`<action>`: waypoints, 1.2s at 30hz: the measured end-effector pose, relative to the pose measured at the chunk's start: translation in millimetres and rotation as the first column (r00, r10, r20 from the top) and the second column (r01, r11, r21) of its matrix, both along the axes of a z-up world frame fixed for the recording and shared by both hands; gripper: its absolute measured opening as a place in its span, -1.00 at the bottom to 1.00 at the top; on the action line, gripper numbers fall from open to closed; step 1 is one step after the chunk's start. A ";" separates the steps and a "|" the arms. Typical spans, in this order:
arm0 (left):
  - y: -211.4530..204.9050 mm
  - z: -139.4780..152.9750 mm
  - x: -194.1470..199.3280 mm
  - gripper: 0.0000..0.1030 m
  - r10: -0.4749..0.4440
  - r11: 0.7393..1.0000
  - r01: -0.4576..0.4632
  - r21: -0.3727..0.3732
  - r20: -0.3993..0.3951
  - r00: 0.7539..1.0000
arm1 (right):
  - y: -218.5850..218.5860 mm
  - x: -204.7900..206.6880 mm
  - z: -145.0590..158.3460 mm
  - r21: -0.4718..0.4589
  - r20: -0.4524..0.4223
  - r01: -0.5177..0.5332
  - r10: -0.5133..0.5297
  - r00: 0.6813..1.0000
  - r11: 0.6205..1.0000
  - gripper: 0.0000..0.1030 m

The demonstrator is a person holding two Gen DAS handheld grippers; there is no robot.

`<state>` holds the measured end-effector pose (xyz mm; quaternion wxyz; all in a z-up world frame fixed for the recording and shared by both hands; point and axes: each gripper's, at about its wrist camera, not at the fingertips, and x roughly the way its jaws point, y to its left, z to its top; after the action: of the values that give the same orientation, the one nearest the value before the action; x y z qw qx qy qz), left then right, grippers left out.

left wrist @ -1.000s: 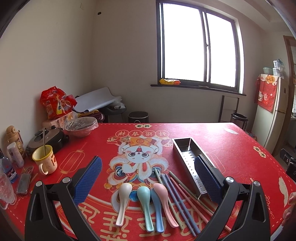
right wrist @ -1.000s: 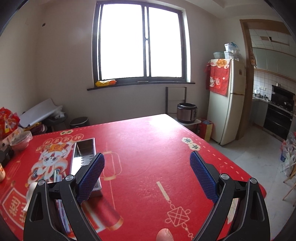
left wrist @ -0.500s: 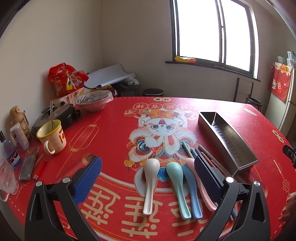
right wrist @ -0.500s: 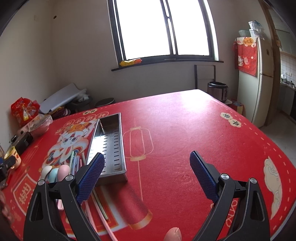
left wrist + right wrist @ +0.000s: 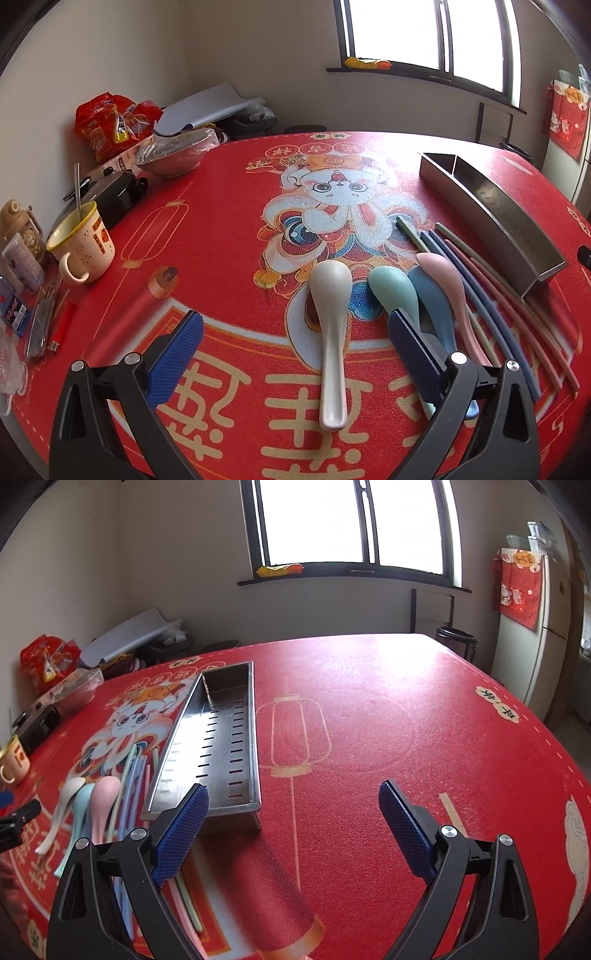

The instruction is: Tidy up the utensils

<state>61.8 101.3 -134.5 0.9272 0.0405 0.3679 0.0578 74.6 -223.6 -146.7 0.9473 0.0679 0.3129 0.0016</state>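
I see the red table carrying the empty steel tray, with chopsticks and four spoons lying side by side just left of it. My left gripper hangs wide open, empty, over the white spoon; my right gripper is equally wide and empty near the tray's end. I judge that spoon light, rigid and slick, so I'd pinch mid-handle.
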 end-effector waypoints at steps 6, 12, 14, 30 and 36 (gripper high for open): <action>6.2 -5.4 18.7 0.90 -0.020 0.999 0.019 -0.027 -0.033 0.999 | -12.6 5.0 -5.6 0.065 -0.027 0.015 -0.013 1.000 0.998 0.75; 16.4 -16.1 36.1 0.90 -0.023 0.990 0.006 -0.143 -0.122 0.992 | -12.8 3.4 -6.7 0.077 -0.024 0.011 -0.009 1.000 0.997 0.75; 18.8 -18.6 36.1 0.88 -0.023 0.986 0.002 -0.169 -0.121 0.992 | -11.7 3.1 -6.6 0.074 -0.022 0.008 -0.006 1.000 0.997 0.75; 20.9 -27.9 50.9 -0.32 -0.088 0.955 0.038 -0.293 -0.160 0.983 | -10.6 1.4 -6.9 0.068 -0.020 -0.002 0.003 1.000 0.998 0.75; 8.0 -27.7 46.2 -0.65 -0.143 0.951 0.093 -0.294 -0.155 0.977 | -12.7 1.8 -8.0 0.076 -0.025 0.003 -0.001 1.000 0.997 0.75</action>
<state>108.0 109.3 -162.2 0.8893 -0.0666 0.4491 -0.0553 76.4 -236.3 -154.7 0.9402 0.1042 0.3242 0.0118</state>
